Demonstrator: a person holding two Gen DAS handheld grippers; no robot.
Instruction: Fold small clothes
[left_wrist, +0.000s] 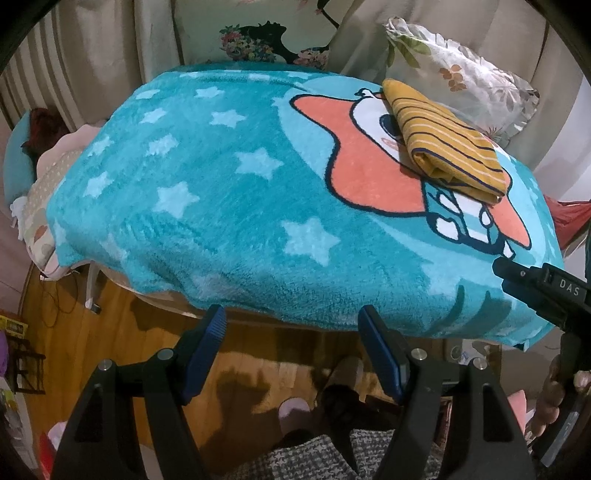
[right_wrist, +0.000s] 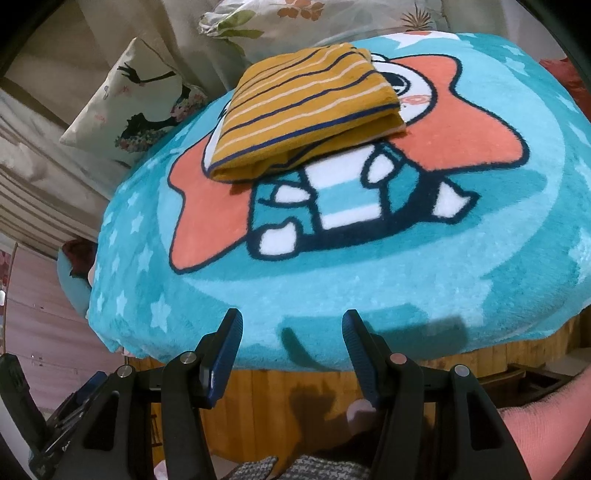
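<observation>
A mustard-yellow striped garment (left_wrist: 448, 138) (right_wrist: 306, 107) lies folded into a compact stack on a teal star-print blanket (left_wrist: 221, 206) (right_wrist: 369, 280), over the cartoon figure at the far right. My left gripper (left_wrist: 293, 325) hovers at the blanket's near edge, jaws apart, nothing between its blue pads. My right gripper (right_wrist: 291, 328) is also held back at the near edge, open and empty. The folded garment is well beyond both. Part of the right gripper's black body (left_wrist: 543, 291) shows at the right of the left wrist view.
Floral pillows (left_wrist: 454, 70) (right_wrist: 133, 107) lean against the wall behind the blanket. Wooden floor (left_wrist: 129, 343) and a person's slippered feet (left_wrist: 295, 413) are below the near edge. A pink sleeve (right_wrist: 546, 424) is at lower right. Clutter stands at the far left.
</observation>
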